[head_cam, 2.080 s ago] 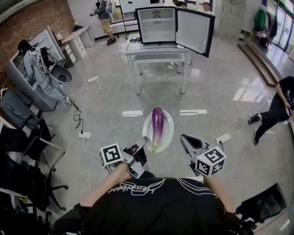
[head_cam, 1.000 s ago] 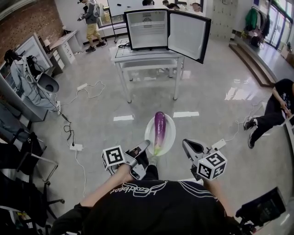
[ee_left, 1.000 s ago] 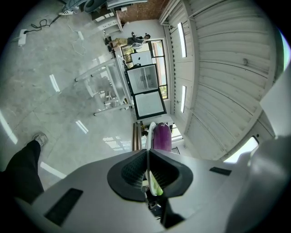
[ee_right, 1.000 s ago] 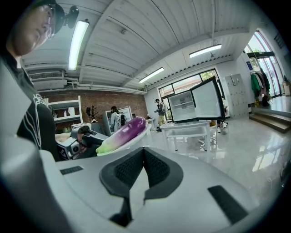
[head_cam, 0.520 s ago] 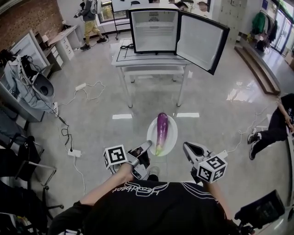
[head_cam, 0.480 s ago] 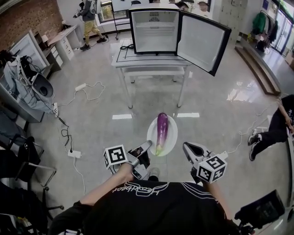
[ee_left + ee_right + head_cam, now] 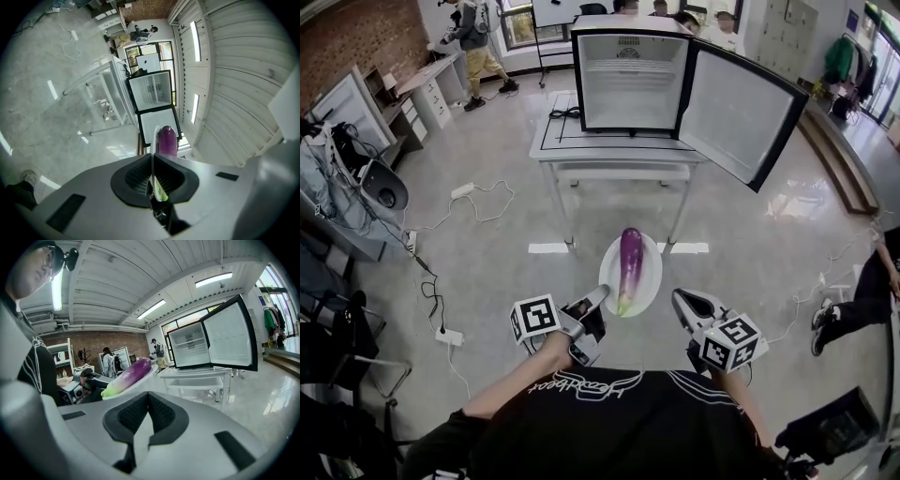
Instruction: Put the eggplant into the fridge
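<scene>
Left gripper (image 7: pixel 593 300) pinches the plate (image 7: pixel 652 270) rim so the eggplant (image 7: pixel 626 267) lies flat, short of the open fridge (image 7: pixel 630 82); right gripper (image 7: pixel 681 300) is closed, empty.

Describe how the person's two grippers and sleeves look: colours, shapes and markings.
Both the left gripper and right gripper have pale grey bodies tapering to black ribbed fingers. Each carries a white cube printed with black square markers. The person wears a black top with white line lettering; the forearms are uncovered.
</scene>
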